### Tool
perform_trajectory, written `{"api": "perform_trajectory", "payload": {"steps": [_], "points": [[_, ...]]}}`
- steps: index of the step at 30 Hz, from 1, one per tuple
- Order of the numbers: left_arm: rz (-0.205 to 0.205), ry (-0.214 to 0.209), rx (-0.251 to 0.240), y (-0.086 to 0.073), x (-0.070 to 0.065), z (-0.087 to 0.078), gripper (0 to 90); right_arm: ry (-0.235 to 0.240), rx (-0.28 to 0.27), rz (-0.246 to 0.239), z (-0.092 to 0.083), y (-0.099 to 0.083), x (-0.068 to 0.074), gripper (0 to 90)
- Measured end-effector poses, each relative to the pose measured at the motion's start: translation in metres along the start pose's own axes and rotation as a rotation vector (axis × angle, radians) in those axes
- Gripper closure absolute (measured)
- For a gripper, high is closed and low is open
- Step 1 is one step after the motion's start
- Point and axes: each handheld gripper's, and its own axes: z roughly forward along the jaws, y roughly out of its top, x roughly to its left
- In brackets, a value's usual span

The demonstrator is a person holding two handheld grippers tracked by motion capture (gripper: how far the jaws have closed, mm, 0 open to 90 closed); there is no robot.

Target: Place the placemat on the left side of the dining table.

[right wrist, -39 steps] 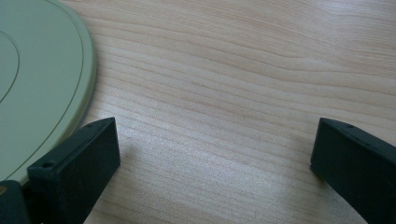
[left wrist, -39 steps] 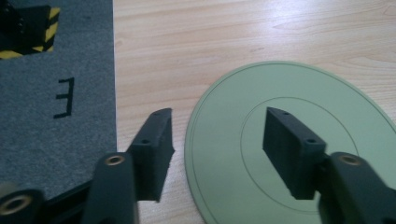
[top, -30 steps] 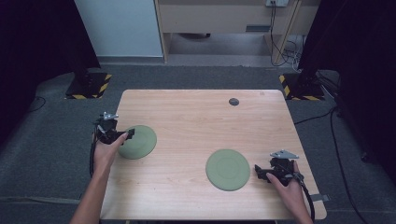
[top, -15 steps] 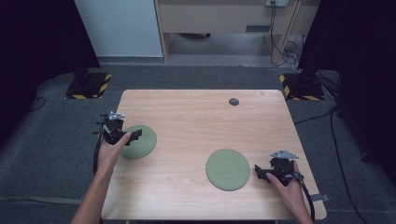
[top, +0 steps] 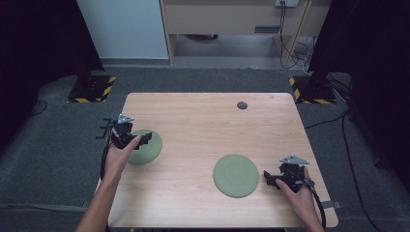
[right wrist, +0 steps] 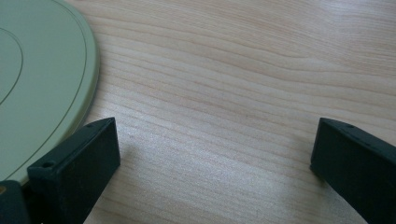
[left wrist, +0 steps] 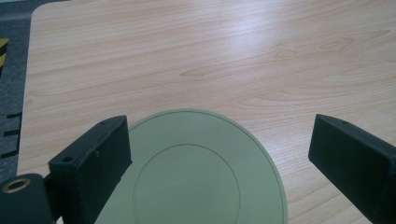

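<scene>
the high view looks forward and down over the whole desk [top: 208, 125] from afar. the left gripper view sits low and close over the left green plate [left wrist: 196, 172], the right gripper view close beside the right green plate [right wrist: 37, 70]; both plates show from above.

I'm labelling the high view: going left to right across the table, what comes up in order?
Left gripper → left green plate → right green plate → right gripper. The small dark disc sits farther back, roughly above the right plate, so I leave it out of the order.
</scene>
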Motion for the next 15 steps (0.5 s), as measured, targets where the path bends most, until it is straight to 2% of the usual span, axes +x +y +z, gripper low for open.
{"api": "perform_trajectory", "payload": {"steps": [5,9,11,12,15], "points": [[0.002,-0.014,-0.006,0.003,-0.007,0.001,5.0,0.0,0.0,0.0,0.0,0.0,0.0,1.6],[0.02,-0.026,-0.01,0.004,-0.013,0.002,4.9,0.0,0.0,0.0,0.0,0.0,0.0,1.6],[0.028,-0.034,-0.012,0.005,-0.016,0.003,4.9,0.0,0.0,0.0,0.0,0.0,0.0,1.6],[0.029,-0.053,-0.01,0.005,-0.021,0.003,4.9,0.0,0.0,0.0,0.0,0.0,0.0,1.6],[0.038,-0.062,-0.015,0.006,-0.025,0.003,5.1,0.0,0.0,0.0,0.0,0.0,0.0,1.6]]}}
